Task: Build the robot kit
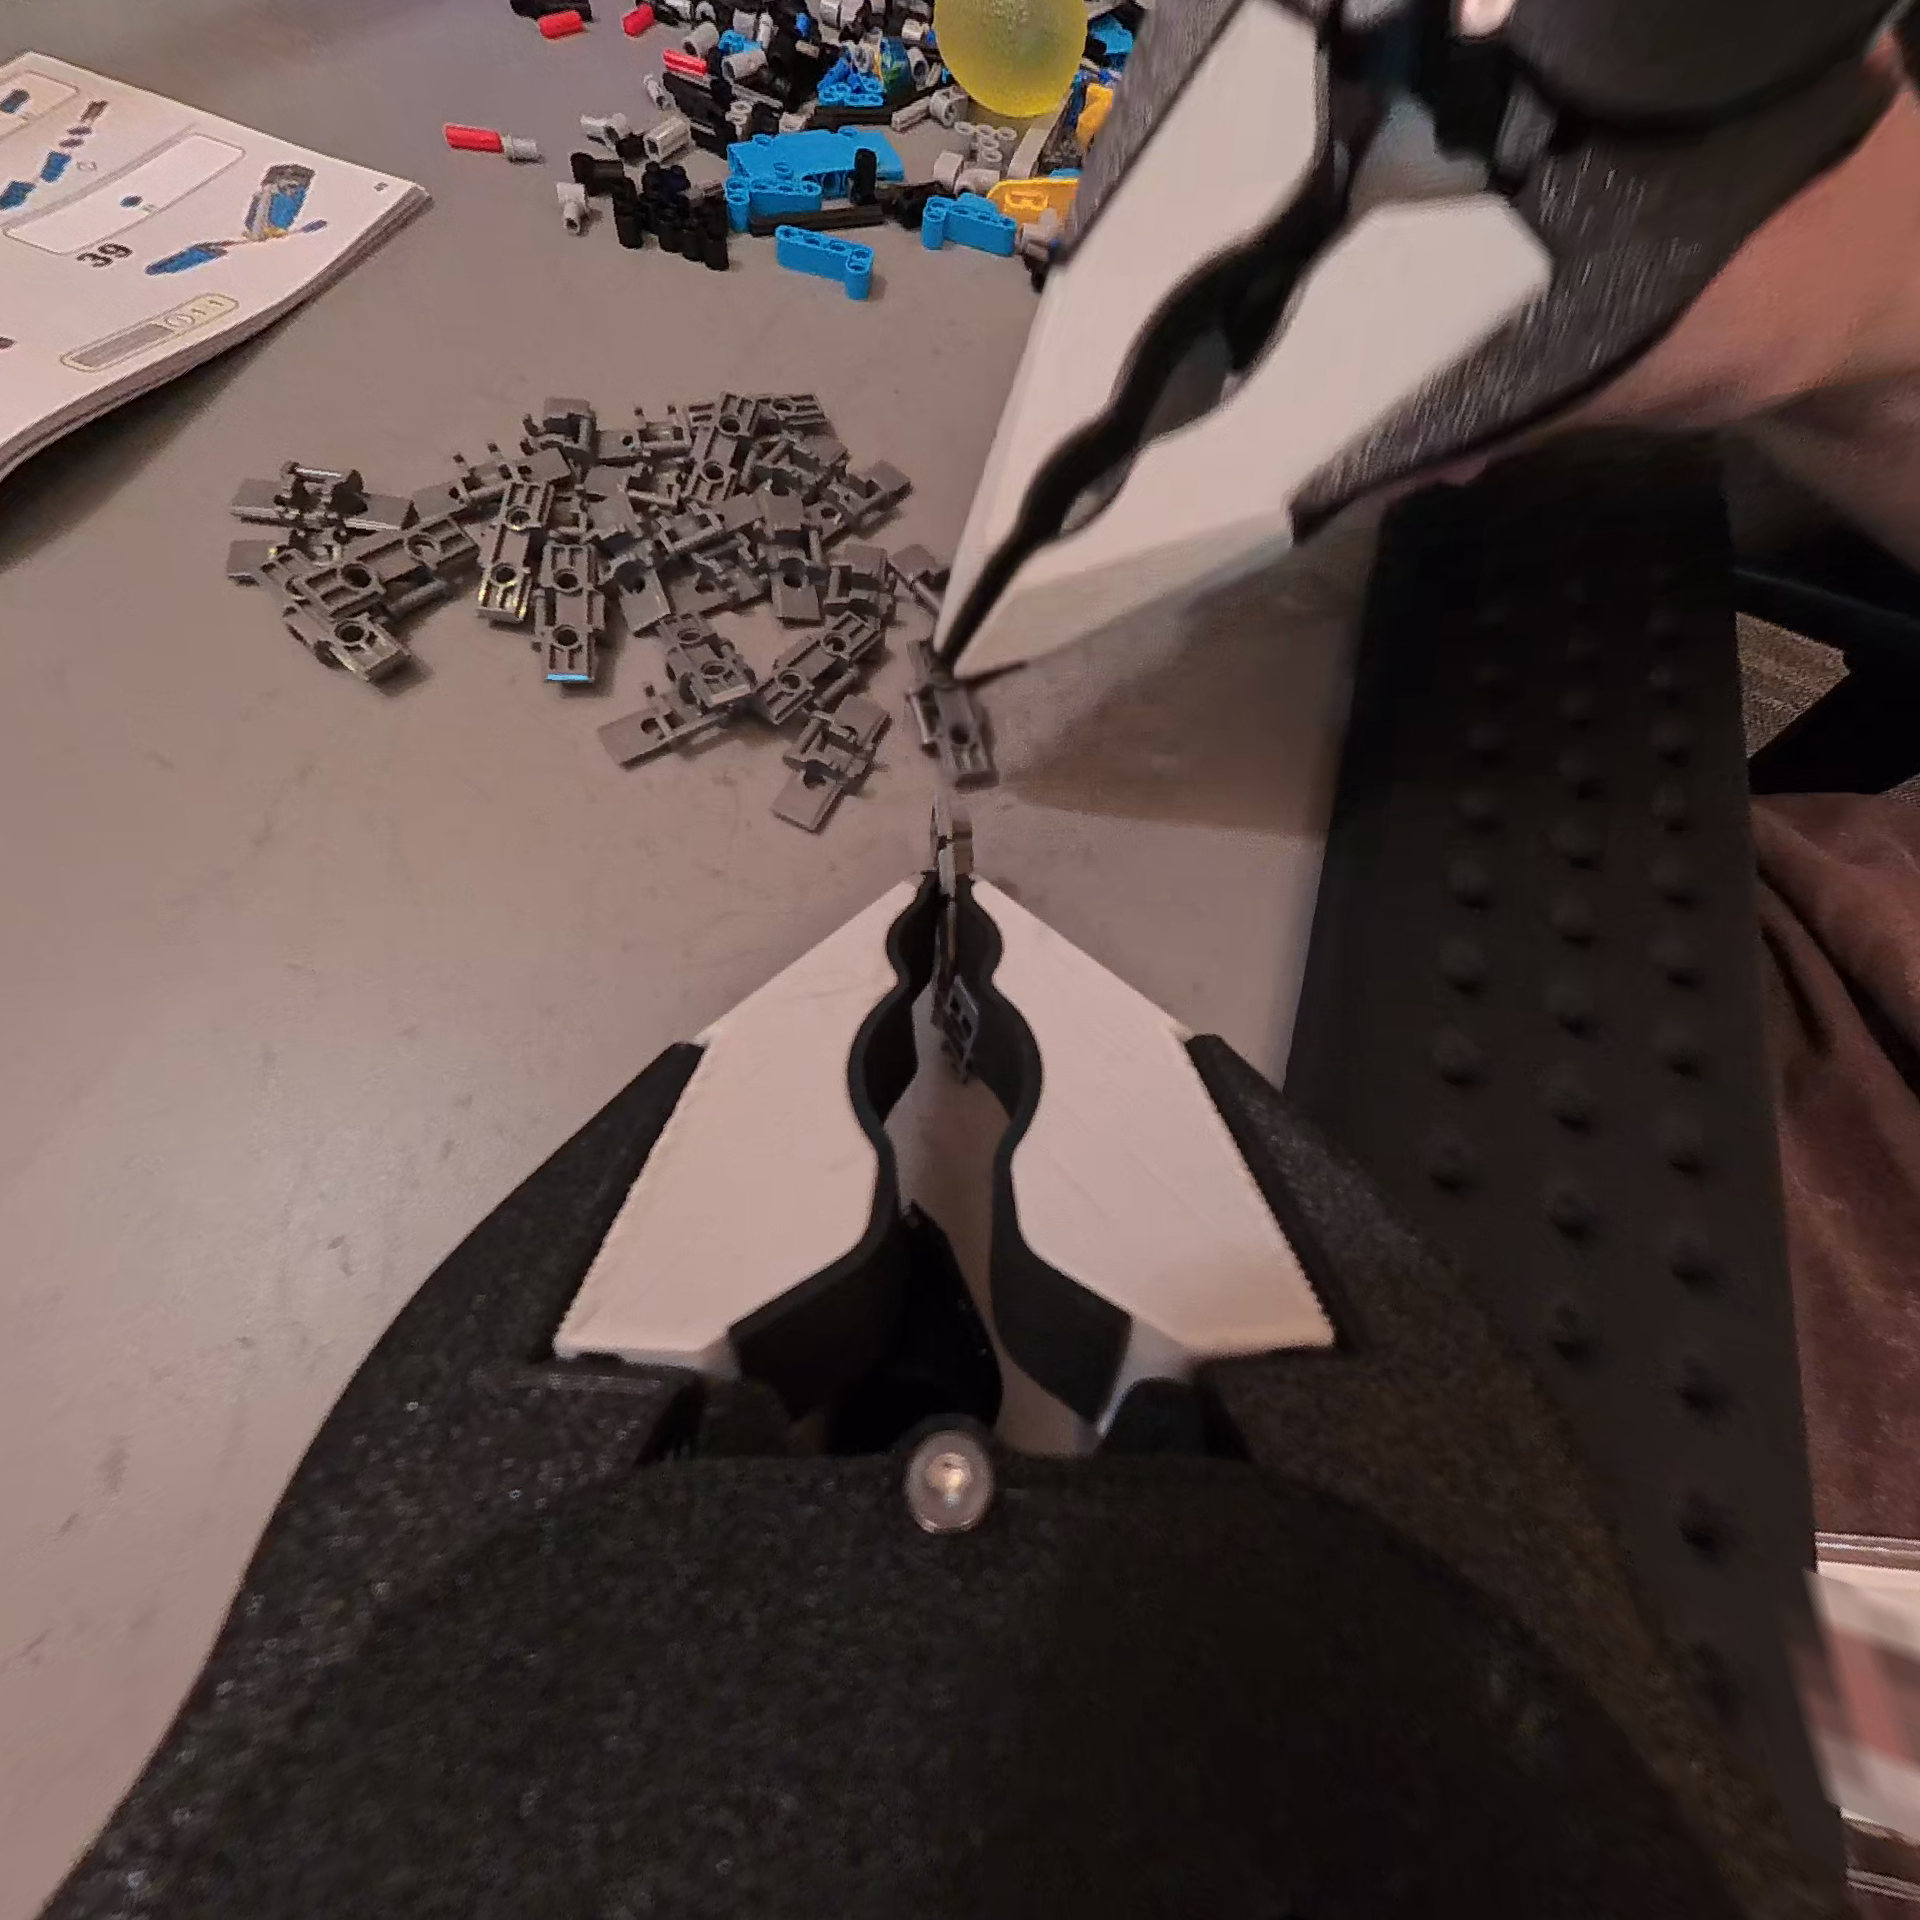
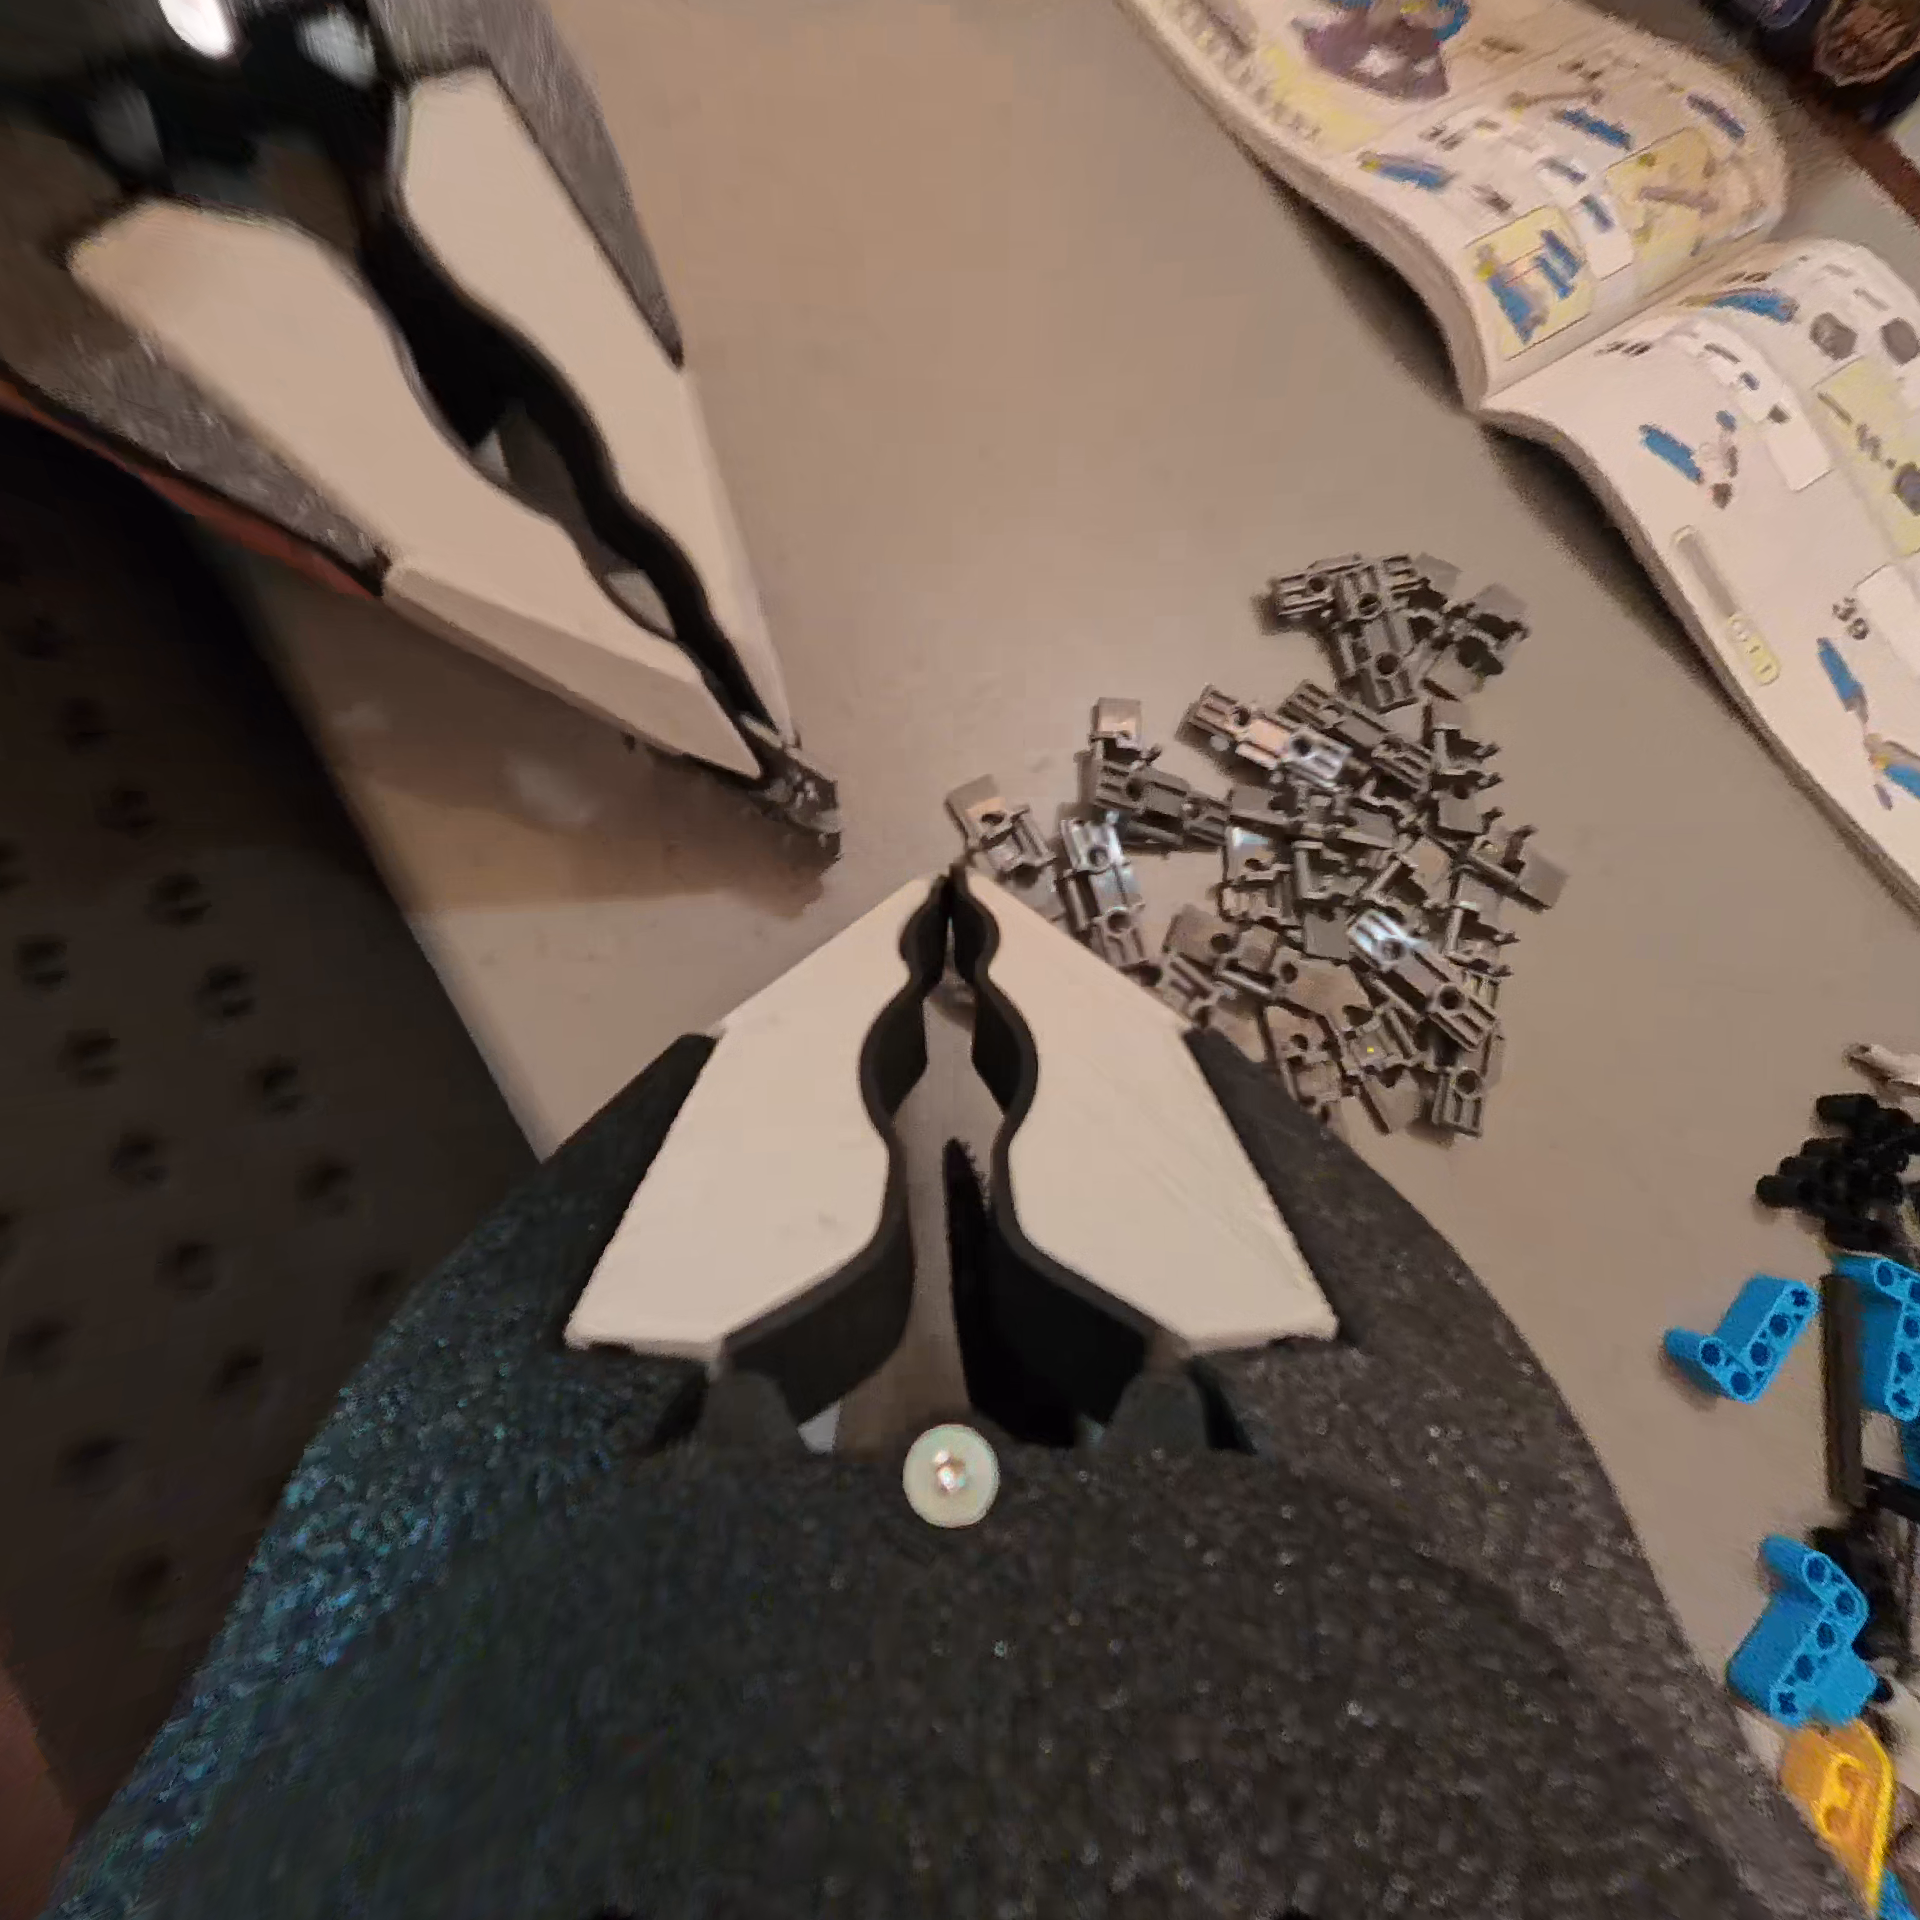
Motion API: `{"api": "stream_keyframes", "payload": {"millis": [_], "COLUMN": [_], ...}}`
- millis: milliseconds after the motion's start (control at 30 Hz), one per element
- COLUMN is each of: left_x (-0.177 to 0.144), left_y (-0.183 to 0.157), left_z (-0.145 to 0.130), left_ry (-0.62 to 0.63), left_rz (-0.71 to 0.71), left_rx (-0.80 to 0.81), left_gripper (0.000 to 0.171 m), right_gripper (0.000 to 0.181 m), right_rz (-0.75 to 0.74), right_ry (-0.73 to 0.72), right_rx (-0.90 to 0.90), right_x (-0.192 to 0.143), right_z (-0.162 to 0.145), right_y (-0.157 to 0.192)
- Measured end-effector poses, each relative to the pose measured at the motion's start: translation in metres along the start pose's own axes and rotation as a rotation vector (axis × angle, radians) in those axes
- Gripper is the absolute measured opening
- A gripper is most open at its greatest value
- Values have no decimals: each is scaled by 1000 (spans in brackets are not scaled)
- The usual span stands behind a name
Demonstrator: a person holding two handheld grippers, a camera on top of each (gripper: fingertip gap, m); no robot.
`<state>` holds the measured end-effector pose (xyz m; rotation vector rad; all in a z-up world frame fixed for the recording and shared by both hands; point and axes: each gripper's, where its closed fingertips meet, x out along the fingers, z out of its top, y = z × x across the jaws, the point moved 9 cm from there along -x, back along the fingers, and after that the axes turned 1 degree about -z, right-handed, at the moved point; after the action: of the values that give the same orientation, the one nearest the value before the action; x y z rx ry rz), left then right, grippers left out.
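My left gripper (image 1: 943, 894) is clamped on a small grey link piece (image 1: 954, 987) at frame centre, and my right gripper (image 2: 951, 891) looks pinched shut too, its tip on another grey link (image 1: 951, 722) just beyond. Both grips are thin, so a twist could pop a piece loose into the grey link pile (image 1: 582, 561) at upper left, beside the instruction booklet (image 1: 156, 239).

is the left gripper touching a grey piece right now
Touching. The left wrist view shows the left gripper shut on a grey track link, which sits pinched between its fingers and sticks out past the tips.

White wavy-edged fingers (image 1: 1122, 1143), black rubber-like lining, speckled black body (silver screw (image 1: 948, 1475))
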<state>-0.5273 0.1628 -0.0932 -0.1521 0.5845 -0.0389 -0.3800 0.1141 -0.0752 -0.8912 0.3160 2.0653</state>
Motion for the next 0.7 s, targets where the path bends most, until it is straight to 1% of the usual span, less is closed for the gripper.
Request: {"api": "stream_keyframes", "payload": {"millis": [67,133,167,200,233,267,333,400,533,633,700], "left_x": [0,0,0,1,1,1,1,1,1,1,1], "left_y": [-1,-2,-2,-2,-2,-1,-1,-2,-2,-1,-1], "left_z": [0,0,0,0,0,0,0,0,0,0,0], "left_ry": [1,1,2,2,2,2,2,2,2,2,2], "left_rz": [2,6,7,6,4,2,1,6,2,-7,-1], "left_rx": [10,23,26,27,25,21,18,26,23,11,21], "left_gripper": [3,3,3,3,3,3,3,3,3,3,3], "right_gripper": [0,0,6,18,29,36,32,35,39,38,18], "right_rz": [57,76,67,64,93,131,163,189,192,187,179], "right_ry": [-57,-88,-64,-15,43,78,69,96,78,66,71], "right_rx": [30,12,-8,-19,-16,-8,0,25,31,15,12], "right_x": [-12,-22,-24,-21,-16,-11,-2,5,8,10,10], "right_z": [3,3,0,-5,-11,-16,-20,-23,-22,-21,-20], "right_y": [-9,-16,-19,-20,-20,-17,-14,-12,-11,-9,-9]}}
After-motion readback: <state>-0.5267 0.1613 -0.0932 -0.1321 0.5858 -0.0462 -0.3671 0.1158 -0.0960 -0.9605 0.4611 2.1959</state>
